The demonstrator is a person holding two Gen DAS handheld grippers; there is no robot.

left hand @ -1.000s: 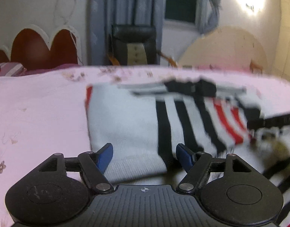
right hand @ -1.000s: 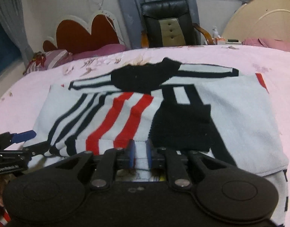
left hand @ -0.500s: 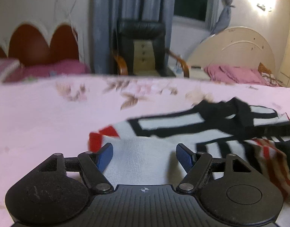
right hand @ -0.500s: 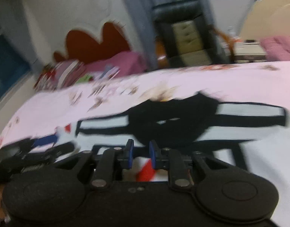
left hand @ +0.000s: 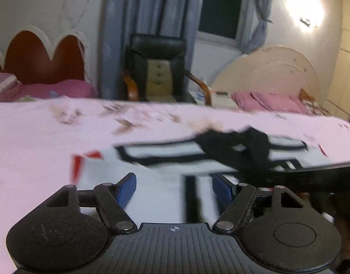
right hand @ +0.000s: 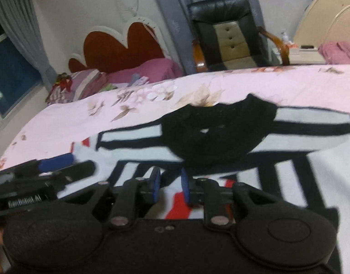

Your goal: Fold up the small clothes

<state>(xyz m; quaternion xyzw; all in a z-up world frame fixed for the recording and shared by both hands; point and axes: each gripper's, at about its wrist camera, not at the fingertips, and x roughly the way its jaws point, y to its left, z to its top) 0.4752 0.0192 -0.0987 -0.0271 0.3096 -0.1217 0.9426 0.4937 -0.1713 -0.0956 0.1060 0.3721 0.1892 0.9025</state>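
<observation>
Left gripper (left hand: 174, 188) fingers stand apart, empty, over the striped sweater (right hand: 220, 137) lying on the bed (right hand: 83, 118). Right gripper (right hand: 170, 185) fingers are narrowly apart; whether they pinch fabric for folding is unclear.

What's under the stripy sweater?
The sweater lies on a pink flowered bedsheet, which shows all around it. Whatever is beneath the sweater's middle stays covered, so I can't tell.

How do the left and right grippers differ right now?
The left gripper stands wide open, nothing pressed between its pads; the right gripper is nearly closed, leaving a narrow gap. Whether the right pinches cloth is unclear. Both have blue pads and hover over the striped sweater on the pink bedsheet.
</observation>
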